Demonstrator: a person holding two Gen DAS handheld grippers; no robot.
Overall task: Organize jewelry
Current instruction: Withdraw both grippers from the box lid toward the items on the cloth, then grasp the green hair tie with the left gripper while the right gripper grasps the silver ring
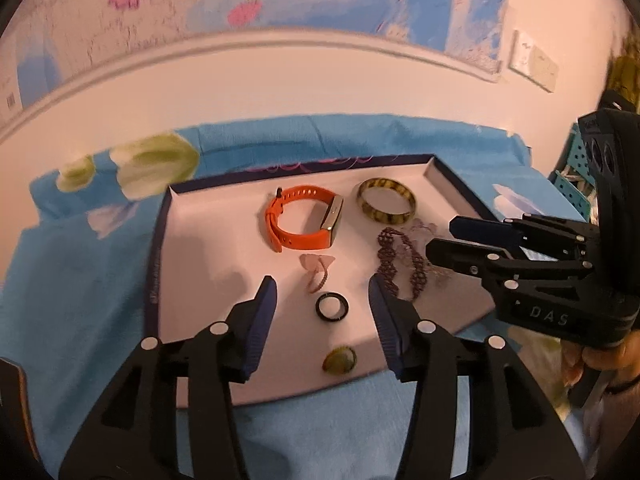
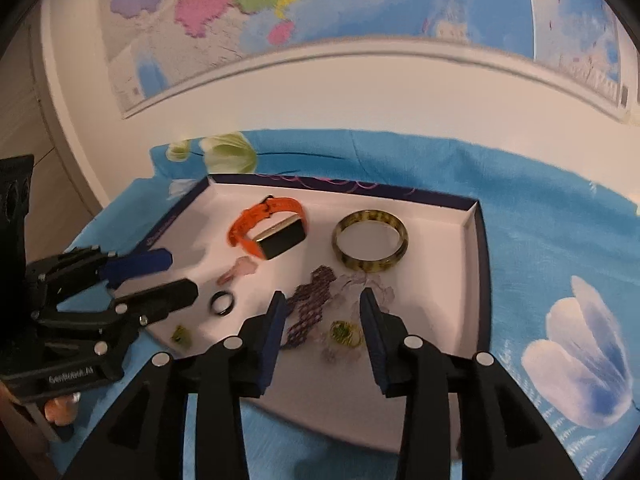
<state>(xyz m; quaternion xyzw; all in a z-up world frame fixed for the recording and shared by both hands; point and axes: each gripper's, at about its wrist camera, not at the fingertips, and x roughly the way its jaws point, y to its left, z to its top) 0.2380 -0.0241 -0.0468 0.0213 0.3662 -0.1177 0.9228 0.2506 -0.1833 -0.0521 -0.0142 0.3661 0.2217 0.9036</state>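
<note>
Jewelry lies loose in a shallow white-lined box lid [image 1: 436, 168] set on a blue flowered cloth [image 1: 80, 280], and each piece will handle differently. Nearest the left hand-held gripper [image 1: 322, 304] sits a small green stone piece [image 1: 339, 359] at the tray's front edge: light, rounded, probably slippery, best pinched across its width. Just beyond it the black ring [image 1: 331, 306] lies flat between the spread fingertips, untouched; it is stiff and tiny, so it would likely need a grip across its rim. The right hand-held gripper [image 2: 323, 312] also stands spread with nothing pinched, hovering over the purple beaded chain [image 2: 310, 300] and a green-centred ornament [image 2: 345, 334] among pale petals; the chain is limp and will drape, so it seems easiest taken at its middle. A pink ring-like trinket [image 1: 318, 270] lies a little farther in. Toward the back, the orange watch [image 1: 308, 218] has a soft rubbery strap and a hard face, offering a good hold on the strap. Beside it the mottled bangle [image 1: 386, 206] is rigid, glossy and possibly brittle. A wall map [image 2: 320, 12] hangs behind.
</note>
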